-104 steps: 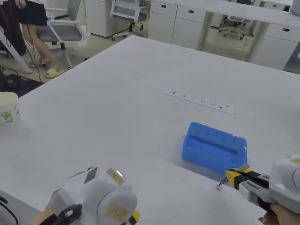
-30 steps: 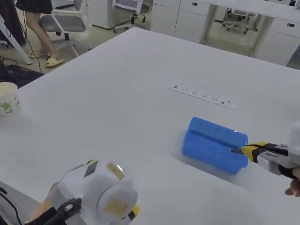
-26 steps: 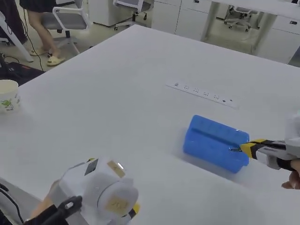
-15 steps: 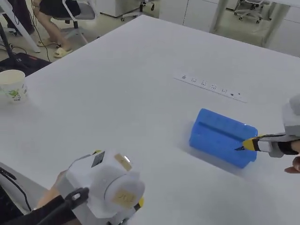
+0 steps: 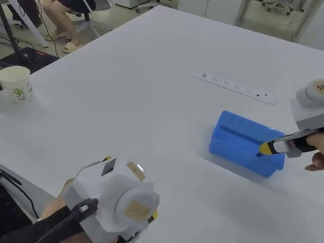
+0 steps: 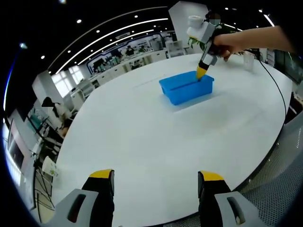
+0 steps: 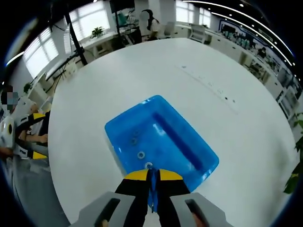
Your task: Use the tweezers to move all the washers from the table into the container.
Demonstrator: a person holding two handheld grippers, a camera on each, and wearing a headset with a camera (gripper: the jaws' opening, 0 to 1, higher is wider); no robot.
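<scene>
Four small metal washers lie in the blue plastic container just ahead of the right gripper, jaws clenched on thin tweezers newly swung over it, likely another delivery; left gripper gapes empty.

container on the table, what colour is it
Bright blue all over, no pattern; the container shows best in the right gripper view.
</scene>
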